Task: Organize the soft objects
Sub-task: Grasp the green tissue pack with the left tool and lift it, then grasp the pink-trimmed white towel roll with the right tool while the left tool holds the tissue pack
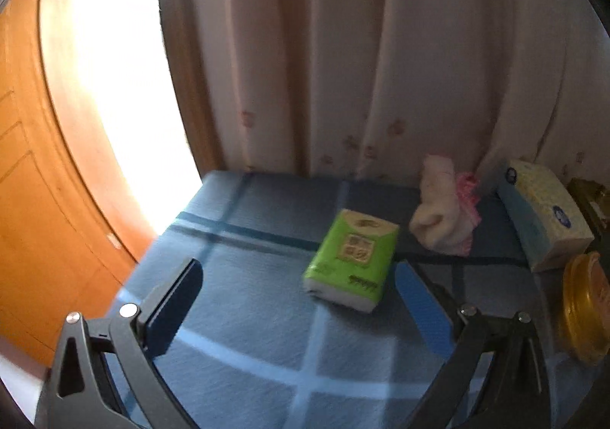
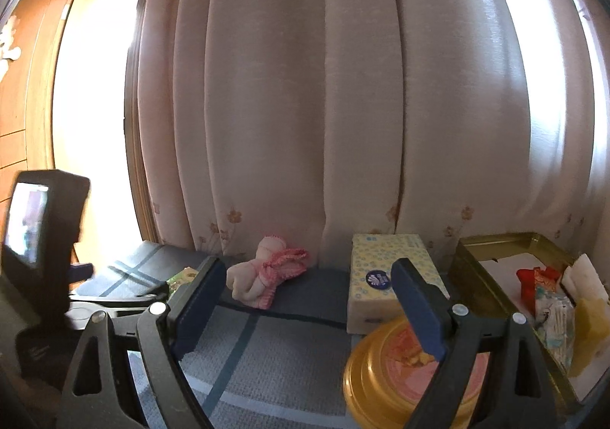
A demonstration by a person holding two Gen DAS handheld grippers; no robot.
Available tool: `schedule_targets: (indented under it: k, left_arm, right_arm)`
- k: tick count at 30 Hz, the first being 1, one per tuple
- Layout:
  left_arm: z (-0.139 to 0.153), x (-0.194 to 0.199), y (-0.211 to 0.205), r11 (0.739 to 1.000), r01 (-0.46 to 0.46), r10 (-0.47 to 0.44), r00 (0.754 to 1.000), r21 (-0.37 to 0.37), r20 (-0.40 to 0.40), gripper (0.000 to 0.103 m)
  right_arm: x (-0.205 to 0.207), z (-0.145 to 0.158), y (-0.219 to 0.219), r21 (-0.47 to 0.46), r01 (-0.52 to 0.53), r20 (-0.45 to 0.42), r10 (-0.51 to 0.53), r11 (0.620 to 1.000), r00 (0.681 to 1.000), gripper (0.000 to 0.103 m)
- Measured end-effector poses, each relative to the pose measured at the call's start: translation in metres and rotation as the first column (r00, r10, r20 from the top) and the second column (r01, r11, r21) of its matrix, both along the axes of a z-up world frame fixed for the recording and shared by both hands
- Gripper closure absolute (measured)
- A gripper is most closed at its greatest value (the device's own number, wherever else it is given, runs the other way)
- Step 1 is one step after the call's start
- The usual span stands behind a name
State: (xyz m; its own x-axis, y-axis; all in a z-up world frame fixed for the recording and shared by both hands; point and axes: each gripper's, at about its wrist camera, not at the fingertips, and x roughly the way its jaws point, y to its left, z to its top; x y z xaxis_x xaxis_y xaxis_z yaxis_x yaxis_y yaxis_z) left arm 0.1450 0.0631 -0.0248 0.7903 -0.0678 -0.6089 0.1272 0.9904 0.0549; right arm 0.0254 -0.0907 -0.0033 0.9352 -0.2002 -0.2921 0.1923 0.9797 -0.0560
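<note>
A green tissue pack point(image 1: 351, 259) lies on the blue checked cloth point(image 1: 244, 314), just ahead of my left gripper point(image 1: 297, 299), which is open and empty. A cream and pink soft toy point(image 1: 444, 208) lies behind the pack, near the curtain; it also shows in the right wrist view point(image 2: 263, 278). A pale yellow tissue box point(image 2: 385, 276) stands right of the toy; it also shows in the left wrist view point(image 1: 545, 215). My right gripper point(image 2: 309, 295) is open and empty, a little short of the toy and box.
A gold tin box point(image 2: 492, 250) at the right holds packets and papers. Its round gold lid point(image 2: 400, 375) lies in front of the tissue box. A curtain point(image 2: 305, 105) hangs behind the table. The left gripper's body point(image 2: 38, 231) shows at the left of the right wrist view.
</note>
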Motion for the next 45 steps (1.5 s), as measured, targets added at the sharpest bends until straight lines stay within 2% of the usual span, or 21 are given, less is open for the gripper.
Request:
schedule_targets:
  k: [6,9,10,12,14,15,16,19,25,30,34,37,39,42,43,45]
  left_arm:
    - [-0.011,0.025,-0.021,0.998,0.042,-0.037,0.996,0.055,-0.086,0.001]
    - [-0.018,0.038,-0.021,0.998,0.042,-0.035,0.988,0.047,-0.15,0.009]
    - [-0.02,0.042,-0.019,0.999,0.041,-0.035,0.984,0.029,-0.175,0.012]
    - [-0.027,0.051,-0.012,1.0,0.027,-0.029,0.973,-0.014,-0.23,0.027]
    - [-0.027,0.052,-0.007,0.999,0.023,-0.033,0.973,-0.049,-0.229,0.04]
    - [-0.027,0.051,-0.007,0.999,0.019,-0.03,0.974,-0.051,-0.225,0.042]
    - [-0.028,0.051,-0.007,0.998,0.025,-0.037,0.974,-0.056,-0.222,0.054]
    - [-0.027,0.047,-0.004,0.993,0.06,-0.081,0.974,-0.105,-0.21,0.054]
    - [-0.012,0.031,0.027,0.978,-0.039,0.021,0.996,-0.203,-0.092,0.054]
    - [-0.007,0.018,0.037,0.976,-0.122,0.12,0.993,-0.182,-0.019,0.054]
    - [-0.009,0.021,0.04,0.972,-0.148,0.144,0.989,-0.18,-0.036,0.054]
    - [-0.01,0.024,0.039,0.974,-0.149,0.145,0.989,-0.17,-0.036,0.054]
    - [-0.01,0.025,0.036,0.977,-0.141,0.137,0.99,-0.157,-0.035,0.054]
    - [-0.004,0.025,0.03,0.981,-0.131,0.129,0.991,-0.143,-0.028,0.054]
    - [-0.002,0.027,0.027,0.982,-0.13,0.128,0.992,-0.14,-0.024,0.054]
    - [0.0,0.024,0.024,0.983,-0.128,0.127,0.992,-0.134,-0.017,0.054]
  right_arm:
    - [0.0,0.0,-0.002,0.011,-0.002,0.002,0.002,1.0,1.0,0.013]
    - [0.0,0.001,-0.002,0.01,-0.002,0.006,0.002,1.0,1.0,0.013]
    - [-0.001,0.001,-0.002,0.007,-0.003,0.007,0.003,1.0,1.0,0.013]
    - [-0.001,0.0,-0.001,0.006,-0.003,0.006,0.003,1.0,1.0,0.013]
    - [-0.001,0.0,-0.001,0.009,-0.004,0.001,0.004,1.0,1.0,0.013]
    - [0.0,0.0,-0.001,0.009,-0.005,-0.003,0.005,1.0,1.0,0.013]
    - [0.0,0.0,-0.001,0.007,-0.007,-0.008,0.007,1.0,1.0,0.013]
    - [0.004,-0.001,0.004,0.002,-0.029,-0.031,0.029,1.0,0.999,0.013]
    - [0.035,-0.005,0.01,0.061,-0.056,-0.119,0.063,0.997,0.991,0.013]
    - [0.084,-0.004,0.014,0.109,-0.04,-0.158,0.057,0.993,0.986,0.013]
    - [0.134,-0.026,0.009,0.131,0.036,-0.292,0.004,0.991,0.956,0.013]
    - [0.158,-0.038,-0.003,0.195,0.097,-0.36,-0.02,0.976,0.933,0.013]
    - [0.169,-0.042,-0.007,0.182,0.135,-0.388,-0.055,0.974,0.92,0.013]
    - [0.181,-0.046,-0.004,0.169,0.108,-0.415,-0.028,0.98,0.909,0.013]
    - [0.186,-0.05,-0.003,0.168,0.108,-0.446,-0.022,0.98,0.895,0.015]
    - [0.195,-0.062,-0.007,0.183,0.125,-0.521,-0.012,0.975,0.853,0.036]
